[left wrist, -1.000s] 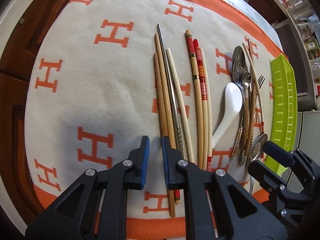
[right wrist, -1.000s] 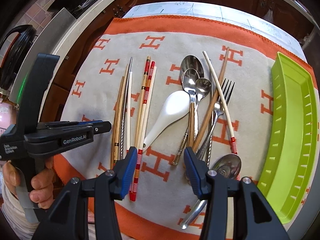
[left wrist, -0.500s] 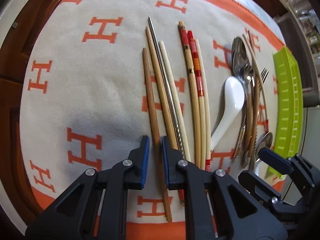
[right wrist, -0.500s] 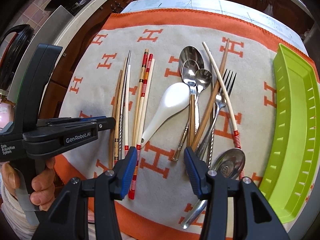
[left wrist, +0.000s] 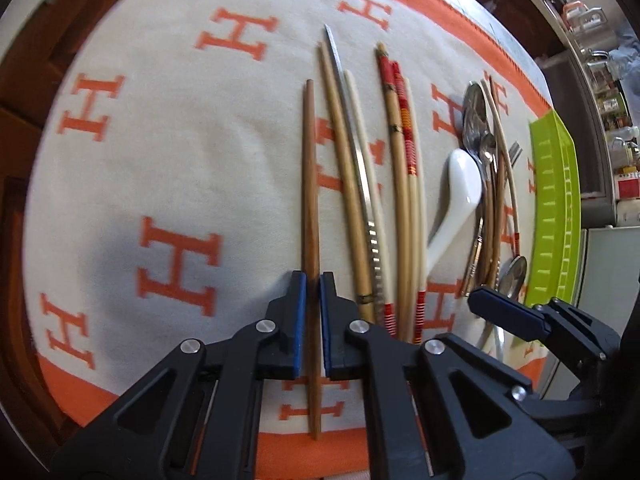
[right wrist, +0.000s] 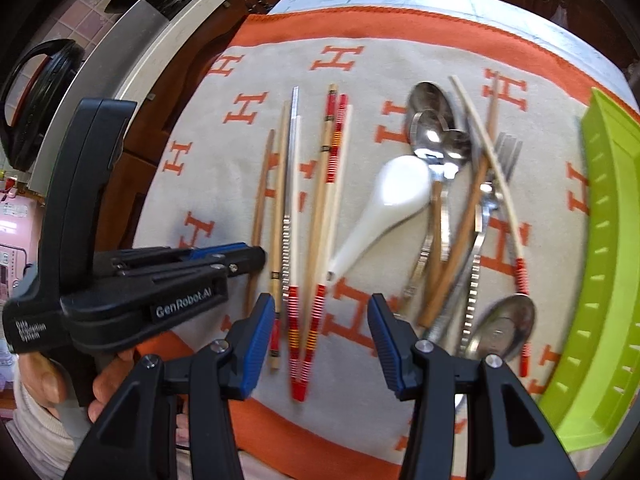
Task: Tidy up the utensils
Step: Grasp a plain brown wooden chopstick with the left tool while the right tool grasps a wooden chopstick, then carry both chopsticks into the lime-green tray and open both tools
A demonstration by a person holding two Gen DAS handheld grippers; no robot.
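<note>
My left gripper is shut on a dark brown wooden chopstick, which lies along the cloth apart from the other chopsticks. It also shows in the right wrist view, held by the left gripper. My right gripper is open and empty above the near ends of the red-striped chopsticks. A white ceramic spoon, metal spoons, a fork and more chopsticks lie in a pile further right.
A lime green plastic tray stands at the right edge of the orange and cream cloth; it also shows in the left wrist view. A black kettle sits far left beyond the counter edge.
My left gripper has closed on the brown chopstick and pulled it left, away from the chopstick group. The right gripper has come a little lower and nearer to the cloth.
</note>
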